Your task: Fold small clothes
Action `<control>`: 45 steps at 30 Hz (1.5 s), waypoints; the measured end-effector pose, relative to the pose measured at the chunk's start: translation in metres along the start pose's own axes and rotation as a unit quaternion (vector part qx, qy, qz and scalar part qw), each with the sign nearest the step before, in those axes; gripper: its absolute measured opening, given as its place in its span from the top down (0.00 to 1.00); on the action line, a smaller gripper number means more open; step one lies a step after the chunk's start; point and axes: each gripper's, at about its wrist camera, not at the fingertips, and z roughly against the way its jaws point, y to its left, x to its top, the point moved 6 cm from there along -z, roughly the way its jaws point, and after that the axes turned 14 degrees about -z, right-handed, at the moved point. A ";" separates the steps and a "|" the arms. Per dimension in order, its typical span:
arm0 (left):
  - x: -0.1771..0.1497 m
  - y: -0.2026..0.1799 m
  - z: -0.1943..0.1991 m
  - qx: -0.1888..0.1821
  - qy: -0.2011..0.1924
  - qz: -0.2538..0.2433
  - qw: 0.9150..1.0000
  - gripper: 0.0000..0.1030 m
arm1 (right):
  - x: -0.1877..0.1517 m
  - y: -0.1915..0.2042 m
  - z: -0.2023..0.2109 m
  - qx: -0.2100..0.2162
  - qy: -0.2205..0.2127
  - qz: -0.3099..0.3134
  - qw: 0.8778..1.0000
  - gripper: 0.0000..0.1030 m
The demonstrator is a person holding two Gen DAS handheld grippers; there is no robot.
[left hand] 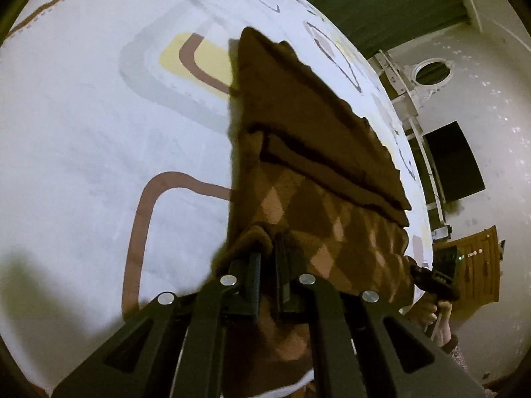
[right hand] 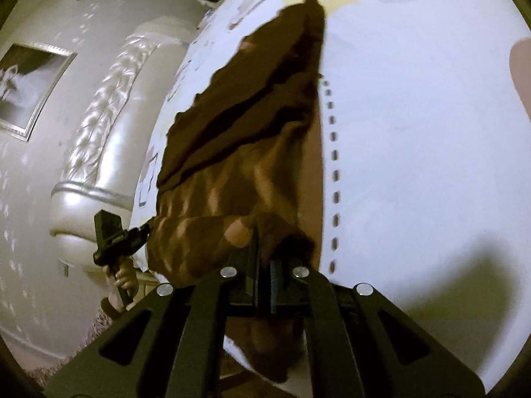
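left gripper (left hand: 268, 258), right gripper (right hand: 265, 248) both clamped, level.

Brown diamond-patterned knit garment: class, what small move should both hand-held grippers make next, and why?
Probably carry the near edge forward over the far part. The left hand-held gripper and right hand-held gripper each pinch a near corner of the brown diamond-patterned knit garment, whose far part lies on the white patterned bedspread.

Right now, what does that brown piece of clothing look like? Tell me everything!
The brown garment looks like soft knit. It has plain dark brown bands and a part with tan diamonds. It lies stretched over the white patterned bed cover. The left gripper and right gripper each pinch its near edge, lifting it slightly.
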 end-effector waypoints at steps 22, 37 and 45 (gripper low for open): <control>-0.070 0.003 0.053 -0.088 -0.035 0.047 0.994 0.44 | -0.058 -0.022 0.042 0.041 0.037 -0.041 0.998 0.65; -0.067 -0.026 0.029 -0.102 -0.020 0.022 0.994 0.59 | -0.068 -0.017 0.030 0.057 0.049 -0.036 0.997 0.65; -0.073 -0.033 0.024 -0.085 0.004 0.004 0.996 0.95 | -0.080 -0.012 0.024 0.018 0.074 -0.006 0.997 0.94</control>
